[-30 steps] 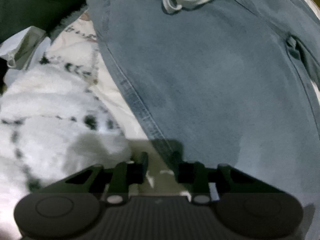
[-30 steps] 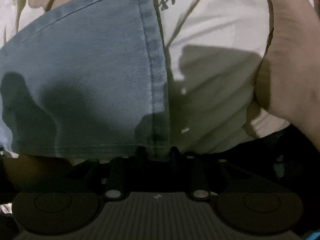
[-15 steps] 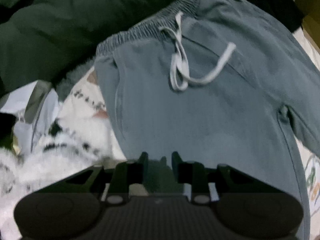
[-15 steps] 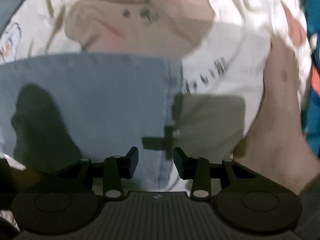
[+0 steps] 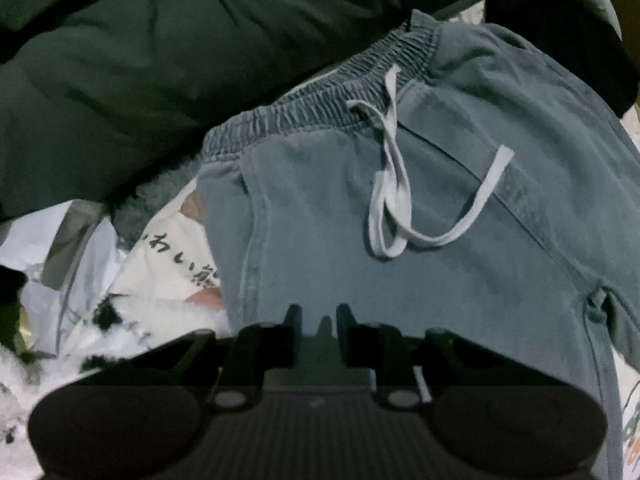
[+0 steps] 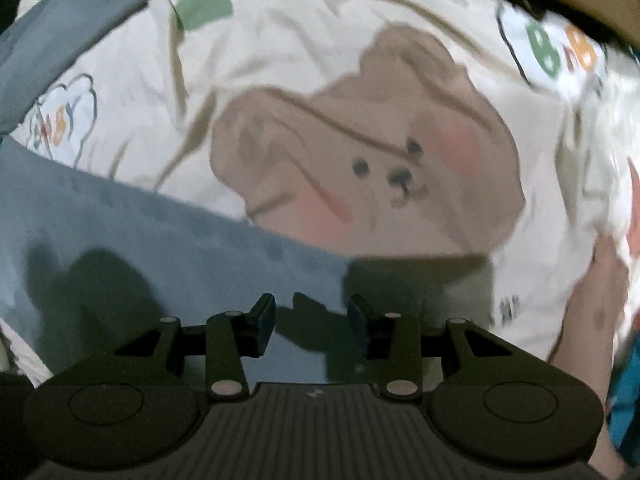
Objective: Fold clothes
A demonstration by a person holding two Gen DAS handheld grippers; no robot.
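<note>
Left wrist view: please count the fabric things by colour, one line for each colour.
Blue-grey: 1, the drawstring trousers
Dark green: 1, the bulky cloth behind the waistband
Cream with prints: 1, the bed sheet
White with black marks: 1, the fluffy blanket
Total: 4

Dim light; hard gripper shadows fell lower centre on trousers (image 6: pixel 120 240) and sheet (image 6: pixel 280 40). Motion blur right; edges bowed, corners black.
</note>
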